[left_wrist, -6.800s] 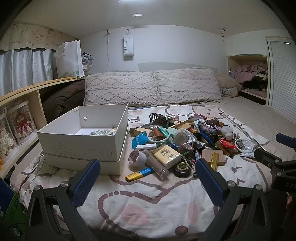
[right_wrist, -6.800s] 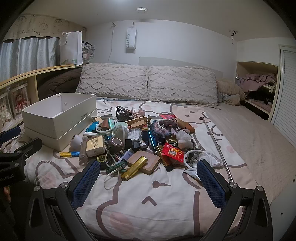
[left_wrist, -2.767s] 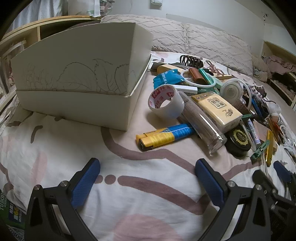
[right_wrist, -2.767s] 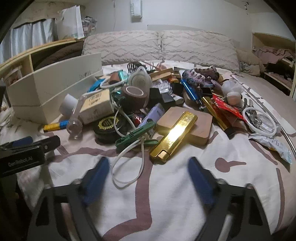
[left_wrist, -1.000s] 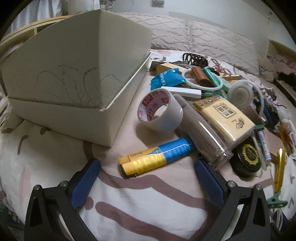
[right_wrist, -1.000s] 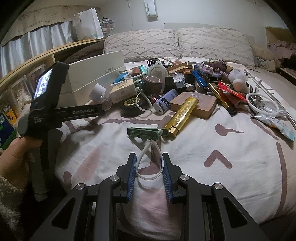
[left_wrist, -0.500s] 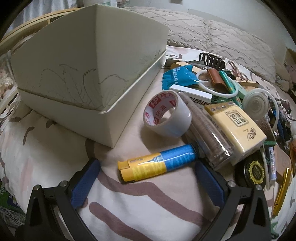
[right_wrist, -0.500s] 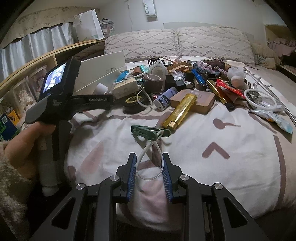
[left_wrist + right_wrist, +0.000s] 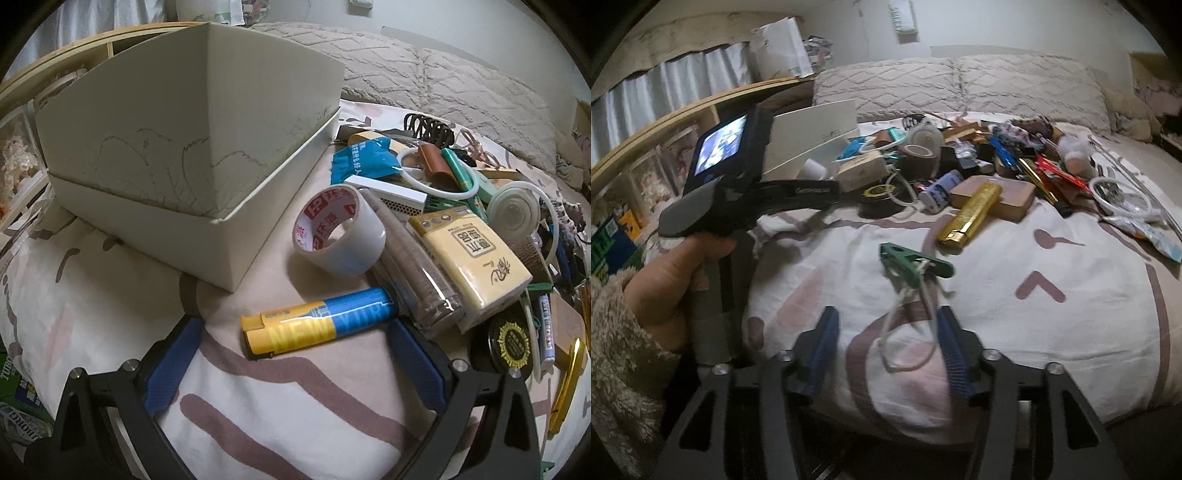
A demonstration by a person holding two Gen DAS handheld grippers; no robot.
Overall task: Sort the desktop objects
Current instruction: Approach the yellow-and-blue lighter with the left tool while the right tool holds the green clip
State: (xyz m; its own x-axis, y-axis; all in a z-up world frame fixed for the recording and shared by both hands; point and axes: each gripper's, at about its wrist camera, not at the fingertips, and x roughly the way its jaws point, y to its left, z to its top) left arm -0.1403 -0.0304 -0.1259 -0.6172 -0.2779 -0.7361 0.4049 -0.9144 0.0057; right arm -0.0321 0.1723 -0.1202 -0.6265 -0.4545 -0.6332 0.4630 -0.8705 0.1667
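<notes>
Seen only from the right wrist: right gripper [image 9: 886, 332] opening, white cord loop with green plastic clip [image 9: 914, 264] loose between blurred pads. Left gripper [image 9: 291, 345] spread wide, straddling yellow-and-blue lighter [image 9: 317, 323] beside white cardboard box [image 9: 192, 147], interior hidden.

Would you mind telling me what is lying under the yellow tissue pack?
The yellow tissue pack rests partly on a clear tube of brown discs. What lies under its far side is covered by the clutter.
</notes>
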